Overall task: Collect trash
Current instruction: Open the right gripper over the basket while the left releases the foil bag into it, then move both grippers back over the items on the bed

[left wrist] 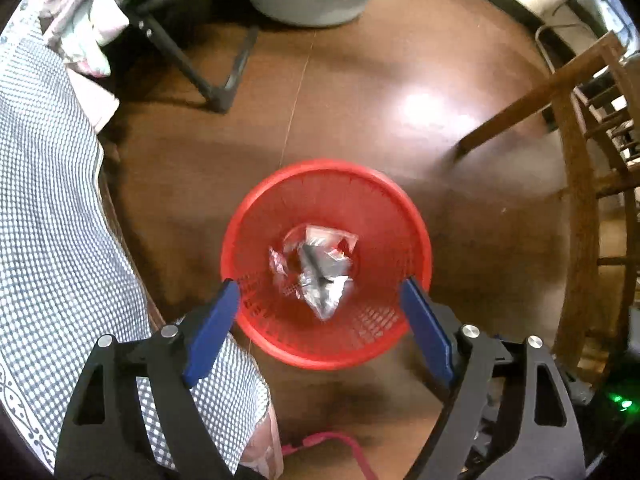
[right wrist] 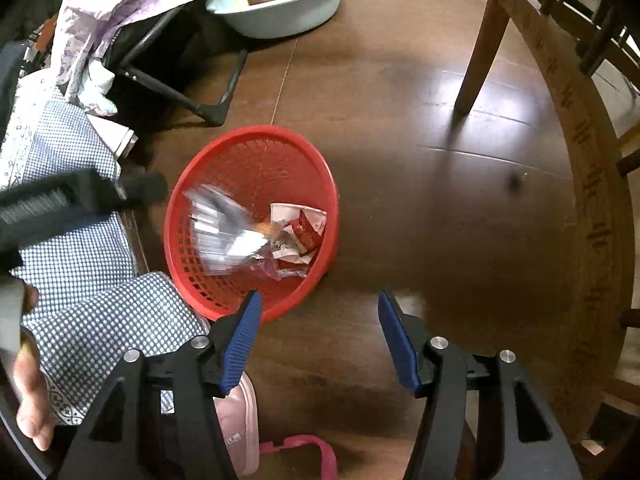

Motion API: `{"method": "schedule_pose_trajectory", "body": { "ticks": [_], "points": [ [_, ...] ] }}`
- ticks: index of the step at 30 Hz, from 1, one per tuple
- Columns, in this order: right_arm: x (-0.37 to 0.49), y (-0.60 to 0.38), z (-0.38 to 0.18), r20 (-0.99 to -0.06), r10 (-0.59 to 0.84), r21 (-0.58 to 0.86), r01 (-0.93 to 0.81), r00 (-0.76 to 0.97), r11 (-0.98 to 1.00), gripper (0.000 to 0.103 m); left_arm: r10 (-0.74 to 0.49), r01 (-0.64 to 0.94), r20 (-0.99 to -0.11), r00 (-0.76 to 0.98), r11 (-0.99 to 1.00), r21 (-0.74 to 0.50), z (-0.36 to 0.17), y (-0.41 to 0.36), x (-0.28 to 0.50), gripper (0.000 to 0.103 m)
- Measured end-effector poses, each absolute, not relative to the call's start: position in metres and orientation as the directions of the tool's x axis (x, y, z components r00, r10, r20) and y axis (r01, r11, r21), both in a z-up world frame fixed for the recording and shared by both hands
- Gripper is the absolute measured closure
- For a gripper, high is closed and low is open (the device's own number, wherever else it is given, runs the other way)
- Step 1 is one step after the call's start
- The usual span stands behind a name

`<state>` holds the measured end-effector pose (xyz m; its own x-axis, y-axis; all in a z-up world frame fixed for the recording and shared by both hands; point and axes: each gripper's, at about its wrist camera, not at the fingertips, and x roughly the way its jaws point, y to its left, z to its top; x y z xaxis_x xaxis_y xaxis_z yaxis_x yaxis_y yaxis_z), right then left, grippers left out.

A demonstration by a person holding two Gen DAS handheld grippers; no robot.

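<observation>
Dropping trash into the red basket [left wrist: 326,264] looks like the step in hand: a silvery wrapper [right wrist: 224,232], blurred as if falling, sits over the basket's mouth, above the crumpled wrappers [right wrist: 300,236] already lying at the bottom. The basket stands on the dark wooden floor [left wrist: 400,100], beside a checked cloth [left wrist: 48,200]. The left gripper [left wrist: 320,316] hangs directly above it, blue jaws spread wide with nothing between them. The right gripper [right wrist: 320,336] is also spread and empty, over bare floor just beside the basket's rim. To do this well, keep the release centred over the opening, and lift straight up so a finger doesn't tip the light basket.
</observation>
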<state>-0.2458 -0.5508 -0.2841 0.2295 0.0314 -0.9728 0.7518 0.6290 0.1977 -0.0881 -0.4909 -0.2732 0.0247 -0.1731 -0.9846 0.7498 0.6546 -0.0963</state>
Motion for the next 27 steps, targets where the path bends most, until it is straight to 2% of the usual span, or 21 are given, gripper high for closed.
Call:
{"method": "schedule_pose_trajectory", "body": {
  "ticks": [16,22,27],
  "points": [
    [-0.236,-0.54,-0.262,-0.975,0.02,0.178,0.722,0.222,0.669,0.043,-0.266,0.664,-0.963,0.032,0.726,-0.178,-0.23,-0.473,-0.067,0.023],
    [-0.224,-0.515,-0.226,-0.968,0.001,0.171,0.664,0.249,0.728,0.043,-0.351,0.635,-0.935,0.054,0.734,-0.239,-0.18,-0.451,-0.073,0.023],
    [-0.214,-0.483,-0.183,-0.961,-0.027,0.15,0.599,0.277,0.787,0.044,-0.421,0.662,-0.899,0.124,0.709,-0.241,-0.105,-0.414,-0.098,0.023]
  ]
}}
